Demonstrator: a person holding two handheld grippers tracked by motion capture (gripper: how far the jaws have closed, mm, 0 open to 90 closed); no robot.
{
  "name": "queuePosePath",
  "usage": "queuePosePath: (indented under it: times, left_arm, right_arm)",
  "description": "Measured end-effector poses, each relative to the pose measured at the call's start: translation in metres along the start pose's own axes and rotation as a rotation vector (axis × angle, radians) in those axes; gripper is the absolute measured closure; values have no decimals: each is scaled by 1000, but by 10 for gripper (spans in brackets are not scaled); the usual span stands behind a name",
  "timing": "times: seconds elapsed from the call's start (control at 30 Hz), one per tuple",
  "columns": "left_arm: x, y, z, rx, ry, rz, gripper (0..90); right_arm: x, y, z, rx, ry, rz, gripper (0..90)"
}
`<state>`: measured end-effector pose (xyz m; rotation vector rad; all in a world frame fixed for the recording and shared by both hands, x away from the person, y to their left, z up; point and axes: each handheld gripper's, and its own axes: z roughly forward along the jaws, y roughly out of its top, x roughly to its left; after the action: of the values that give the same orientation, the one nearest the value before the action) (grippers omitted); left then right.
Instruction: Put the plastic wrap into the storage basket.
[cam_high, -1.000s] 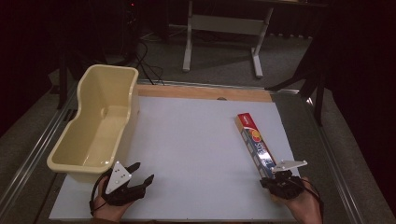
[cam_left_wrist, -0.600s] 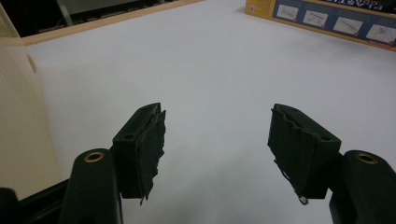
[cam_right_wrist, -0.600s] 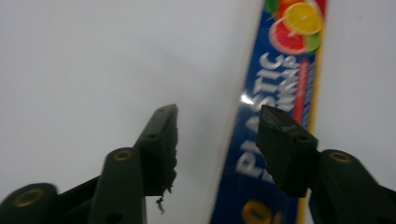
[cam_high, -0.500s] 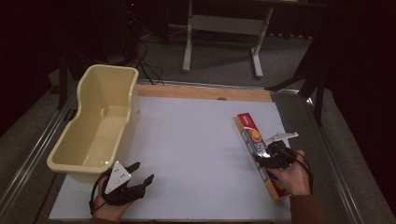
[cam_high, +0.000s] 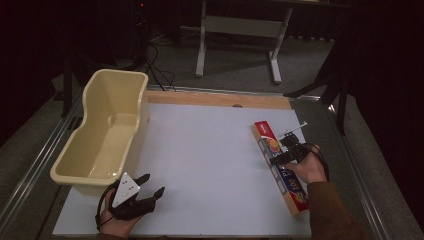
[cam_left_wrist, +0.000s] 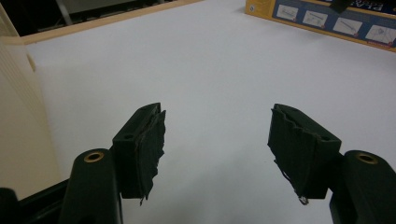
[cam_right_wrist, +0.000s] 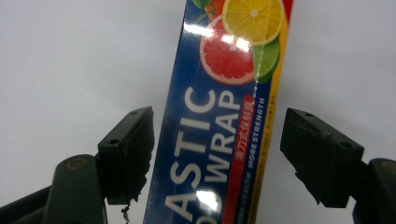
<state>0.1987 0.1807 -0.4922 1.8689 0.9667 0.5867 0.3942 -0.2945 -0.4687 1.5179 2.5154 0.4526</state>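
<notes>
Overhead, the high view shows a white table top (cam_high: 210, 165) with a long plastic wrap box (cam_high: 278, 167) lying at the right of the frame, its length running from upper left to lower right. The right gripper (cam_high: 286, 154) hovers over the middle of that box, held by a hand in a brown sleeve that enters from the lower right. At the lower left the left gripper (cam_high: 152, 186) rests near the front edge of the table, jaws spread, just beside a cream plastic tub (cam_high: 100, 135) that stands along the left side.

Seen from the left gripper view, its two black jaws stand wide apart over bare white surface, nothing between them; the tub wall fills the left edge and the box lies at the upper right.

Seen from the right gripper view, the jaws have just been opening and now stand released, one on each side of the box, whose blue face with citrus fruit runs up between them; the pads are clear of its sides.
</notes>
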Motion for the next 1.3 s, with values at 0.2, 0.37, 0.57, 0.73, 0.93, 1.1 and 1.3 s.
queuePosePath:
  times: [0.2,0.37,0.57,0.73,0.93,1.1,1.3]
  left_arm:
    - [0,0,0,-1,0,1,355]
    - [0,0,-1,-1,-1,0,355]
    - [0,0,-1,-1,-2,2,355]
    - [0,0,-1,-1,-1,3,356]
    - [1,0,-1,-1,-1,1,355]
    - [1,0,-1,-1,-1,1,356]
    - [0,0,0,-1,1,0,356]
  right_arm:
    - [-2,11,15,105,21,6,267]
    - [-2,17,25,175,22,9,314]
    - [-4,20,30,218,32,34,327]
    - [-4,24,34,276,29,64,344]
    - [1,30,33,337,-20,91,400]
    - [-1,29,31,330,-10,114,413]
    - [1,23,28,331,-1,112,413]
